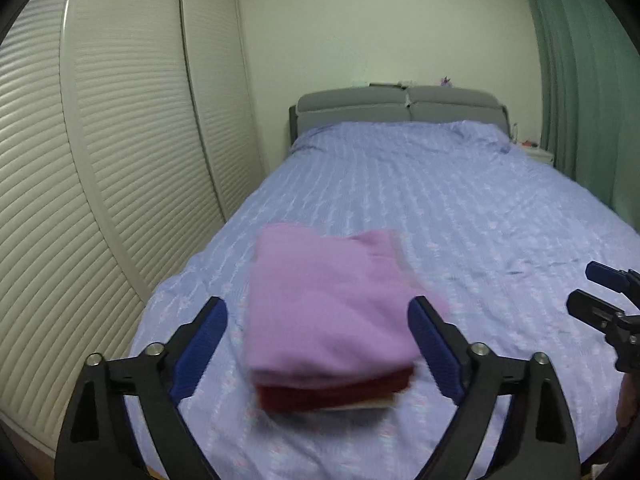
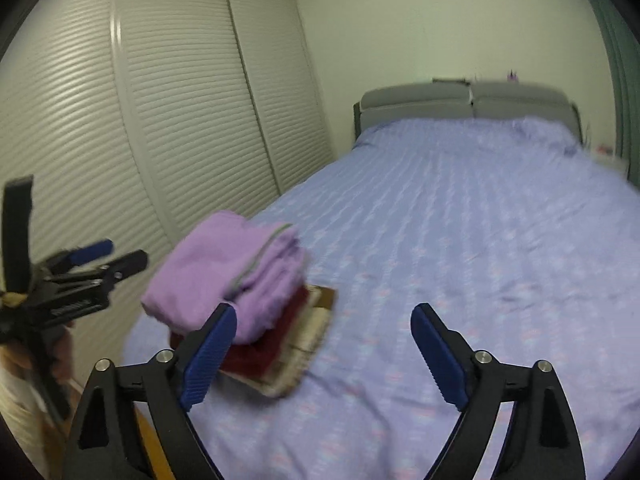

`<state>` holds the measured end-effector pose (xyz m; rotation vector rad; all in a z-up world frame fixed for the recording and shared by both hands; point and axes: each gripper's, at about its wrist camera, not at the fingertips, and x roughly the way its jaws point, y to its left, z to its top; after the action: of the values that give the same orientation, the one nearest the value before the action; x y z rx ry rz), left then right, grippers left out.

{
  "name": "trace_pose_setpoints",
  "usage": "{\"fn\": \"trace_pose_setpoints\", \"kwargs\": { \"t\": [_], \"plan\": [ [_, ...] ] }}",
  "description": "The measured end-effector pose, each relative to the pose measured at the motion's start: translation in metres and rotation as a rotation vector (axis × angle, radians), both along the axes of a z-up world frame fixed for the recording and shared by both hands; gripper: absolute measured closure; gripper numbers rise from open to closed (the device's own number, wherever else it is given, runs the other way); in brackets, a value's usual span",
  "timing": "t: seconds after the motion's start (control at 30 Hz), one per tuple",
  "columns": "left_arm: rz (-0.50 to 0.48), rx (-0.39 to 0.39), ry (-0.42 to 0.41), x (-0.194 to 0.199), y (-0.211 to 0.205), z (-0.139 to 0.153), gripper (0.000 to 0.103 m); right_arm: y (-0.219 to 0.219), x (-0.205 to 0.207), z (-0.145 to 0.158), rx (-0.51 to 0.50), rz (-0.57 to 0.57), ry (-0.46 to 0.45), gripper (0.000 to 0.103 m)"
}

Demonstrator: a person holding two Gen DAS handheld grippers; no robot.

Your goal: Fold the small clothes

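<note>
Folded clothes point(image 1: 328, 320) sit in a small stack near the foot corner of the bed point(image 1: 460, 208), on the side closest to the louvred wardrobe doors point(image 1: 120, 140). A lilac garment point(image 2: 224, 272) lies on top, folded into a thick pad; beneath it is a dark red piece point(image 2: 260, 354), and under that a pale beige-and-brown piece point(image 2: 308, 340) whose edge juts out at the bottom. The stack rests on the lavender patterned bedspread point(image 2: 460, 220) and nothing is gripping it.

In the left wrist view, the left hand-held gripper point(image 1: 318, 350) has its jaws spread wide, the blue pads point(image 1: 200, 348) standing either side of the stack without touching it; the clothes lie beyond and between them. In the right wrist view, the right hand-held gripper point(image 2: 324, 354) is likewise spread wide and empty, its left pad overlapping the stack's near corner in the picture, though whether it touches the cloth I cannot tell. Its right pad hangs over bare bedspread.

Each device also shows at the edge of the other's view, with a person's hand point(image 2: 60, 356) partly visible at the left one. A grey padded headboard point(image 1: 400, 108) closes the far end of the bed, with green curtains point(image 1: 580, 80) to the right. Both views are somewhat blurred.
</note>
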<state>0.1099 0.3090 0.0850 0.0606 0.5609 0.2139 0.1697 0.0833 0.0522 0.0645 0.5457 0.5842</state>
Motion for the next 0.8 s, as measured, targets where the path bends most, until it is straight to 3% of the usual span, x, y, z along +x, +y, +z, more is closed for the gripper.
{"fn": "trace_pose_setpoints", "kwargs": {
  "t": [0.17, 0.37, 0.8],
  "plan": [
    [-0.037, -0.002, -0.033, -0.027, -0.063, 0.007, 0.0, -0.054, -0.018, 0.006, -0.052, -0.037, -0.021, 0.008],
    [-0.127, -0.005, -0.084, -0.047, -0.135, 0.012, 0.0, -0.127, -0.053, 0.013, -0.098, -0.127, -0.042, 0.007],
    [-0.236, -0.117, -0.039, -0.066, -0.244, -0.014, 0.0, -0.255, -0.113, 0.008, -0.119, -0.293, -0.038, 0.005]
  ]
}}
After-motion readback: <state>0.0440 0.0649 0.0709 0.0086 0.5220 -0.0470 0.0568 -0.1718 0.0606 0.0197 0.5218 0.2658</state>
